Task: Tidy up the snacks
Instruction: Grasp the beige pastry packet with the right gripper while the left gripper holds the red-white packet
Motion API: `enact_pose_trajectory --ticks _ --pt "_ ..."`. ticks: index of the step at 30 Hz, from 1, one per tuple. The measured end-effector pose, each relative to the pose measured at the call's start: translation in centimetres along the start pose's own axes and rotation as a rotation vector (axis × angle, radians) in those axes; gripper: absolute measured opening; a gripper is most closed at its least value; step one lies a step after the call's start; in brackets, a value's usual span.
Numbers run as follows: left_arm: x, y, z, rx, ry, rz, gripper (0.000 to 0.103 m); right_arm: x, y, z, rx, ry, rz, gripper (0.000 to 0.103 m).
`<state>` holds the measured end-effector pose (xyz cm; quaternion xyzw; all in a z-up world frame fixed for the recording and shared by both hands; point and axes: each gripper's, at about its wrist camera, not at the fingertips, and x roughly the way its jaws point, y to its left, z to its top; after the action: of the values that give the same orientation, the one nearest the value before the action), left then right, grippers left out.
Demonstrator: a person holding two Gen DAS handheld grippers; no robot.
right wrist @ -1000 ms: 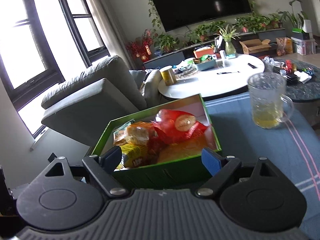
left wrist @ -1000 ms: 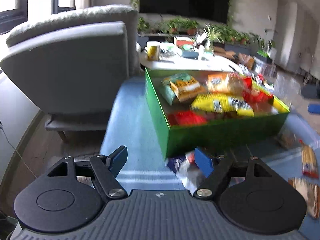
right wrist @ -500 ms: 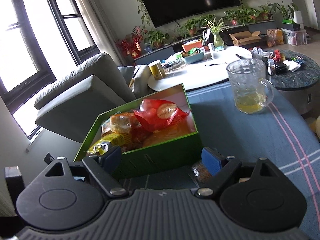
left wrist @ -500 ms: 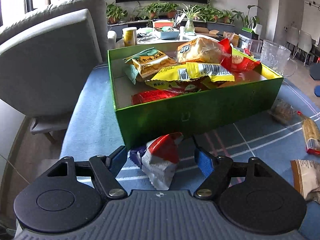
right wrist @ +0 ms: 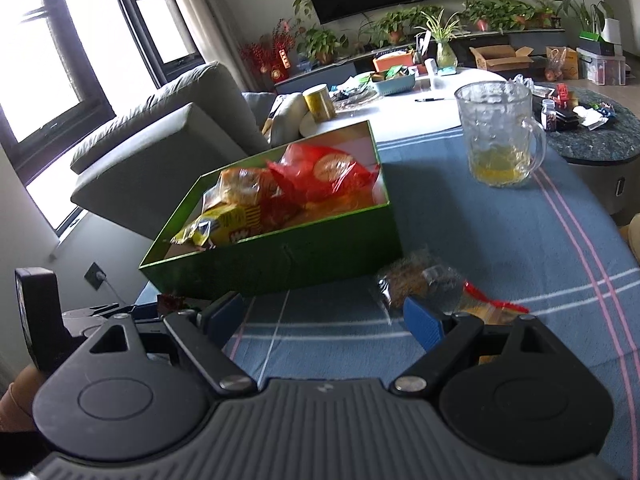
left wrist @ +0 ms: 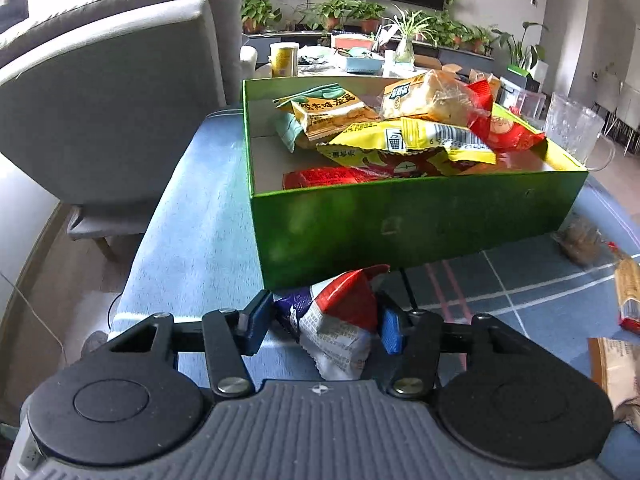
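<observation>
A blue striped cloth (left wrist: 200, 240) covers the table, a grey armchair (left wrist: 112, 92) to its left. The left gripper (left wrist: 324, 326) is closing on a red-white packet (left wrist: 340, 320) just near the green box (left wrist: 400, 224). Only the right view shows the mug (right wrist: 496, 132); the right gripper (right wrist: 324, 316) stands spread, empty.

Green box (left wrist: 400, 224) sat open on blue striped cloth, already heaped with snack packets: yellow bag (left wrist: 416, 146) on top, orange packet (left wrist: 332, 114) behind it, bread in clear wrap (left wrist: 428, 96), red bag (left wrist: 504, 128) at far side, flat red packet (left wrist: 332, 176) on floor of box. I saw red-white-blue packet (left wrist: 340, 328) lying crumpled just in front of box's near wall. Clear-wrapped brown snack (right wrist: 416, 280) lay on cloth near box's right corner; other packets (left wrist: 628, 292) scattered further right.
</observation>
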<state>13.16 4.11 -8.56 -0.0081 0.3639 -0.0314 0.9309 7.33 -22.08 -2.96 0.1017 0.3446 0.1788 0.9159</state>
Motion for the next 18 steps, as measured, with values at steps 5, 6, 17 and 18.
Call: enact_pose_trajectory --ticks 5,6,17,18 --pt "-2.3 -0.8 -1.2 0.019 -0.029 -0.025 0.051 -0.5 0.4 -0.5 -0.033 0.014 0.015 0.063" --pt "-2.7 -1.0 -1.3 0.017 -0.033 -0.034 0.051 -0.6 0.4 -0.6 -0.045 0.022 0.019 0.063" --pt "-6.0 -1.9 -1.1 -0.019 -0.077 -0.078 0.051 0.4 1.1 -5.5 -0.197 0.248 0.048 0.068" --pt "-6.2 -2.1 -1.2 -0.015 -0.081 -0.082 0.051 0.2 1.2 -5.8 -0.216 0.238 0.049 0.070"
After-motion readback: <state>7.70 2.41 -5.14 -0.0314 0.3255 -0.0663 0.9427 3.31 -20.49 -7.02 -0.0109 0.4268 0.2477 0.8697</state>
